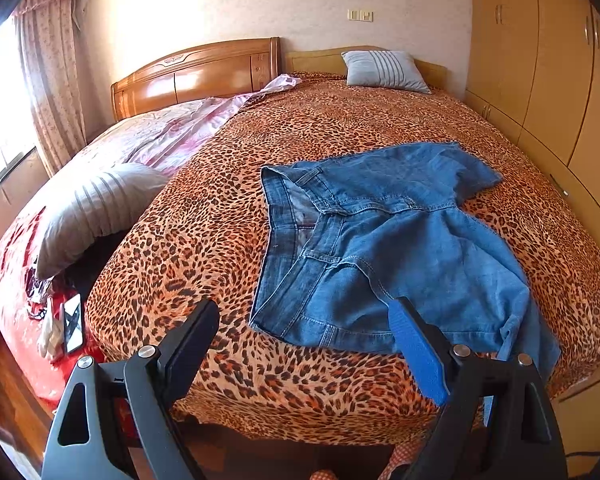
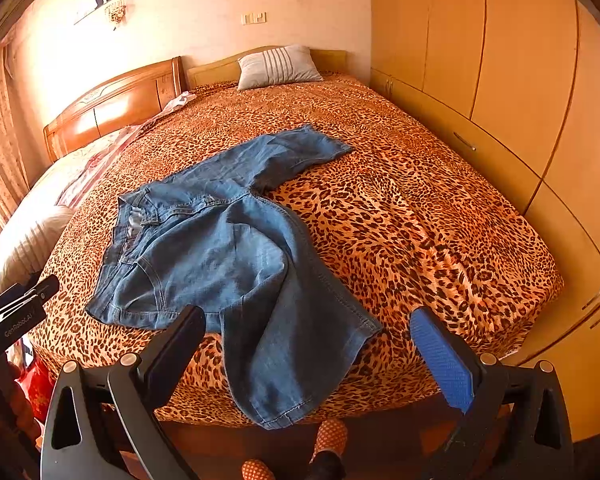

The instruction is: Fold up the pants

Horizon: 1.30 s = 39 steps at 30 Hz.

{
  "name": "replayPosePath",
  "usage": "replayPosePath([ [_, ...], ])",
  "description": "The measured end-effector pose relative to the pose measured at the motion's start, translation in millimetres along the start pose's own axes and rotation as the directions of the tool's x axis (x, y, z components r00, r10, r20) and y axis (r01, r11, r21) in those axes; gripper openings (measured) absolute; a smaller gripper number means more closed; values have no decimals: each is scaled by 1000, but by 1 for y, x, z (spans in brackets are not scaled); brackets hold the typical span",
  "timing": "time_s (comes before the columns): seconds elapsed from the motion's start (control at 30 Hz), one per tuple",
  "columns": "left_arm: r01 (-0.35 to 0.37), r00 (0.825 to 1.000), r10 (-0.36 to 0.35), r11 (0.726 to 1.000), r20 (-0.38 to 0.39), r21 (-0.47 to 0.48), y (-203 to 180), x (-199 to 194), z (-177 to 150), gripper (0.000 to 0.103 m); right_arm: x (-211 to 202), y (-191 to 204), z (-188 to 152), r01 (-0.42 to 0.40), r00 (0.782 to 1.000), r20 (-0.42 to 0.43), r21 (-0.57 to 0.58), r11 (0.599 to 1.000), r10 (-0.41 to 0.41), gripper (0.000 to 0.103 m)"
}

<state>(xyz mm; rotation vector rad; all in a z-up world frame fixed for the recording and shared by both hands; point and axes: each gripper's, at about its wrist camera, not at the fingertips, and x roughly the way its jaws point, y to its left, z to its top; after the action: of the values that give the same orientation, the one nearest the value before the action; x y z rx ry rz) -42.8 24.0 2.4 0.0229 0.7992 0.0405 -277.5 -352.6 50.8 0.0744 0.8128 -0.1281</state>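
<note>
Blue denim pants (image 1: pixel 400 248) lie spread on the leopard-print bedspread (image 1: pixel 204 216), waistband to the left, one leg toward the headboard, the other hanging over the bed's near edge. In the right wrist view the pants (image 2: pixel 228 252) show the hanging leg between the fingers. My left gripper (image 1: pixel 304 312) is open and empty, hovering over the near edge by the waistband corner. My right gripper (image 2: pixel 306 320) is open and empty above the hanging leg. The left gripper's body (image 2: pixel 16 308) shows at the left edge.
A wooden wardrobe (image 2: pixel 500 80) runs close along the bed's right side. Grey pillows (image 1: pixel 384 70) (image 1: pixel 96 212) lie at the headboard and left. A phone (image 1: pixel 73 322) lies on red bedding at left. My slippered feet (image 2: pixel 328 436) stand at the bed's foot.
</note>
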Motion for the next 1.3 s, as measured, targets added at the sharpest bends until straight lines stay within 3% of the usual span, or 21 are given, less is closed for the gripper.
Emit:
replayPosePath([
  [0.8,16,999,-16,1000,-28,15,-13,10,7,88,5,-5,0,10,1000,-16,1,1000,-10,103],
  [0.93,-5,995,6,1000,-95,16,-11,29,11,88,24,-24,-3,27,995,-97,64,998,-21,103],
  [1.0,-19,989,21,1000,-149,19,-7,46,15,88,43,-44,-9,86,982,-180,118,989,-64,103],
  [1.07,-29,975,33,999,-221,21,-2,66,19,88,64,-69,-18,110,962,-269,202,973,-53,103],
  [1.17,-41,943,36,999,-331,-10,7,98,27,87,91,-97,-33,102,939,-345,327,939,18,103],
  [1.3,-72,902,30,994,-431,-82,17,130,36,87,132,-107,-48,75,897,-420,457,886,141,103],
])
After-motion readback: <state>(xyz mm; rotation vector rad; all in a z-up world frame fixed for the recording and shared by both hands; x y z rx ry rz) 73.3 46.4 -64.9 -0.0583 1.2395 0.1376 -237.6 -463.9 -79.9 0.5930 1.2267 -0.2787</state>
